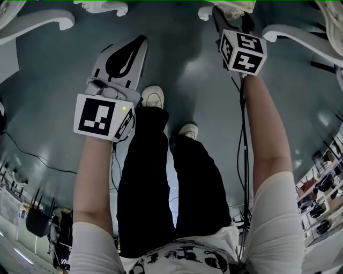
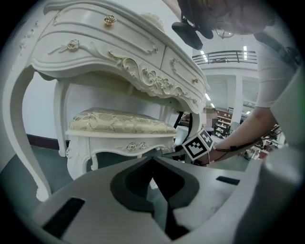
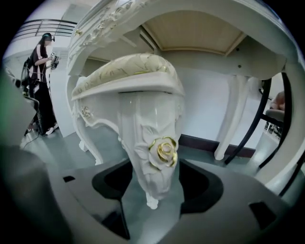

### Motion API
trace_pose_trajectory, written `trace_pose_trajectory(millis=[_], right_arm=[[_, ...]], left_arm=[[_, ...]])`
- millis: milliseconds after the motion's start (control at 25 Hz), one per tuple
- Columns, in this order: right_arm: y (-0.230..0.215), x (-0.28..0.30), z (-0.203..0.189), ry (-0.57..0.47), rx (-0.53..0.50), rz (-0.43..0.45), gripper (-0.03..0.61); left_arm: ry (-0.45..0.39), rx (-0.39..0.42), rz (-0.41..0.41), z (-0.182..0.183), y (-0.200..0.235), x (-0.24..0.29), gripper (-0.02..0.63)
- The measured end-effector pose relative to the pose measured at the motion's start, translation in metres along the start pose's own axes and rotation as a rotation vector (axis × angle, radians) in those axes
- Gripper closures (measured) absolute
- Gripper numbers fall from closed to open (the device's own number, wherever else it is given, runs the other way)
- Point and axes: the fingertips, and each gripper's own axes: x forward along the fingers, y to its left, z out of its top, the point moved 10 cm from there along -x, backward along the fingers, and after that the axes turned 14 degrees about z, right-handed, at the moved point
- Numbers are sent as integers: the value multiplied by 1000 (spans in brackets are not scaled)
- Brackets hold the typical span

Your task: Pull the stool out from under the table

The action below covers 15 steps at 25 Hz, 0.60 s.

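The white carved stool point(image 2: 119, 125) with a cream and gold cushion stands under the ornate white table point(image 2: 95, 52). In the right gripper view, its front leg with a gold rose point(image 3: 162, 151) stands between the jaws of my right gripper point(image 3: 153, 177). The jaws are open, with a gap on each side of the leg. In the head view, the right gripper point(image 1: 228, 21) reaches the stool's foot point(image 1: 225, 8) at the top edge. My left gripper point(image 1: 128, 51) hovers over the floor, short of the stool, shut on nothing point(image 2: 152, 161).
My own legs and white shoes point(image 1: 153, 96) stand between the two arms on the grey-green floor. Curved table legs point(image 1: 37, 24) flank the stool on both sides. A black chair frame point(image 3: 257, 124) stands at the right. Another person point(image 3: 43, 86) stands far off.
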Motion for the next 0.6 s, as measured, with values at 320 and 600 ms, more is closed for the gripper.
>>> trace_pose_trajectory(millis=[320,600], right_arm=[[1,21,15,19,-32,27,282],[-1,16,13,24,-84,23,298]], left_arm=[[27,-9,-28,-10,2,1,597],[24,12,-47,-3,4,0,597]])
